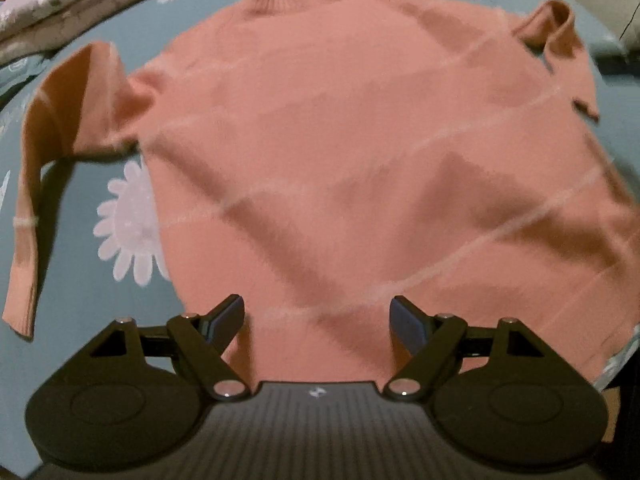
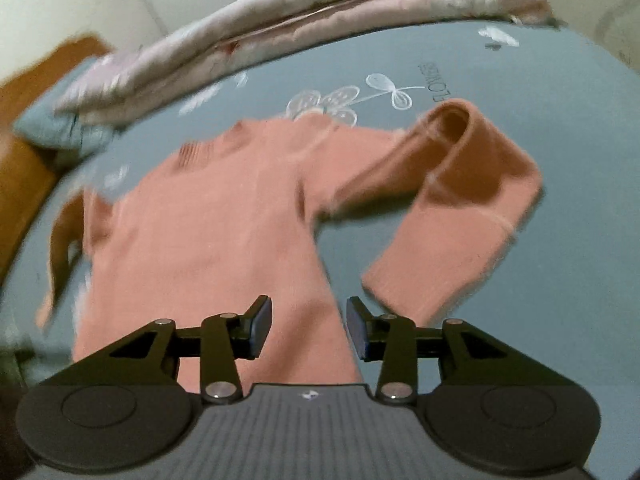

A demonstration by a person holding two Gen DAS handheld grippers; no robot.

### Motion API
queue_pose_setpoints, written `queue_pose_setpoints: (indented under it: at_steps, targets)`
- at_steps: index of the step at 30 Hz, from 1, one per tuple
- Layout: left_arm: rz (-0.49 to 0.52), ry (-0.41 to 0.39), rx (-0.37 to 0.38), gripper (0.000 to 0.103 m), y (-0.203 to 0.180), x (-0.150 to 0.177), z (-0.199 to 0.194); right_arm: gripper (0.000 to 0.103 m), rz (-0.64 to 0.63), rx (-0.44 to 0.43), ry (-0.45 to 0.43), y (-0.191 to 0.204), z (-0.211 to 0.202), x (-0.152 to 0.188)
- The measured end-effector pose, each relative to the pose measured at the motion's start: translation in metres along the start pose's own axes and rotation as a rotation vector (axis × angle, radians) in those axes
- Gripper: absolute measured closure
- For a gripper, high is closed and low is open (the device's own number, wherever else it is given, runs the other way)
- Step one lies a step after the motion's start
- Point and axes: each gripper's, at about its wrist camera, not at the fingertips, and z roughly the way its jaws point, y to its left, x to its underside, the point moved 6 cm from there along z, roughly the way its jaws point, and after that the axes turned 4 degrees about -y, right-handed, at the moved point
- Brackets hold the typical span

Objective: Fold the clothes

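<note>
A salmon-pink sweater (image 1: 340, 152) with thin pale stripes lies spread flat on a blue-grey bedsheet (image 1: 80, 264), collar away from me. Its left sleeve (image 1: 32, 184) trails down the left side. The right sleeve (image 2: 460, 200) is bent back on itself, cuff pointing toward me. My left gripper (image 1: 318, 316) hovers over the sweater's hem with its jaws wide and nothing between them. My right gripper (image 2: 308, 326) stands partly open above the sweater's (image 2: 220, 232) right side edge, its pads clear of the cloth.
A folded pale pink quilt (image 2: 320, 12) lies along the far edge of the bed. White flower prints (image 1: 128, 224) mark the sheet (image 2: 520, 320). A wooden bed frame (image 2: 24, 160) shows at the far left of the right wrist view.
</note>
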Motion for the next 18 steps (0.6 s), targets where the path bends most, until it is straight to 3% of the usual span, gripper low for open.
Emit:
queue_pose_setpoints:
  at_steps: [5, 9, 18]
  targets:
    - [-0.022, 0.012, 0.0, 0.023, 0.002, 0.004, 0.007, 0.056, 0.132, 0.012, 0.015, -0.013, 0.065, -0.04]
    - [-0.024, 0.014, 0.004, 0.021, 0.003, 0.003, 0.01, 0.056, 0.108, 0.08, 0.057, -0.013, 0.104, -0.048]
    - [-0.011, 0.006, 0.004, 0.018, 0.0, 0.001, 0.018, 0.049, 0.158, 0.09, 0.095, -0.016, 0.136, -0.052]
